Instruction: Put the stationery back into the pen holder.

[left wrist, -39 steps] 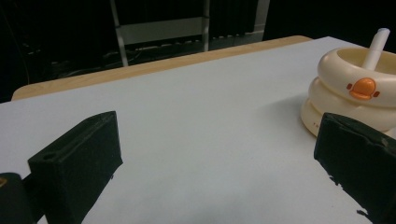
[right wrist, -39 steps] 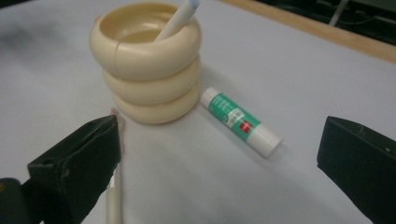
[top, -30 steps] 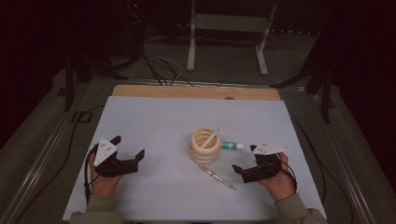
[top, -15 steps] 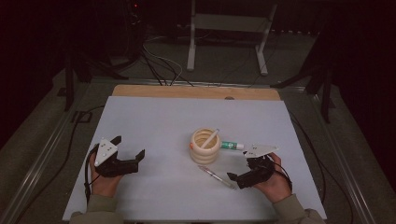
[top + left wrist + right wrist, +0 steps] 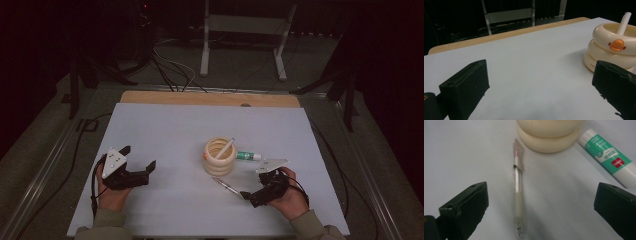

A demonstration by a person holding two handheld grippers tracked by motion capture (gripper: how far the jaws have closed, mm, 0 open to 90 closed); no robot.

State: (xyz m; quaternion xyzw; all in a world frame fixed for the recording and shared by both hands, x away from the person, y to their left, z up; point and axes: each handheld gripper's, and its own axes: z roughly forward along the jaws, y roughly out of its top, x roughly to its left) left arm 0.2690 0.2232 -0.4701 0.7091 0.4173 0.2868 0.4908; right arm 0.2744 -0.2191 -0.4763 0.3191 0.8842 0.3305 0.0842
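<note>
While hovering low over the white table [image 5: 165, 125], right gripper [image 5: 250, 194] spread wide, jaws either side of the clear pen [image 5: 517, 195], not touching it. Pen lying flat, tip toward the camera, far end just beside the cream ringed pot [image 5: 220, 156]. Glue stick [image 5: 607, 157] lying near. Left gripper [image 5: 141, 161] released too, well apart.

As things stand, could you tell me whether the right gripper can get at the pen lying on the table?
Probably yes: the right gripper is open, and the pen lies bare between its jaws, nothing covering it.
</note>
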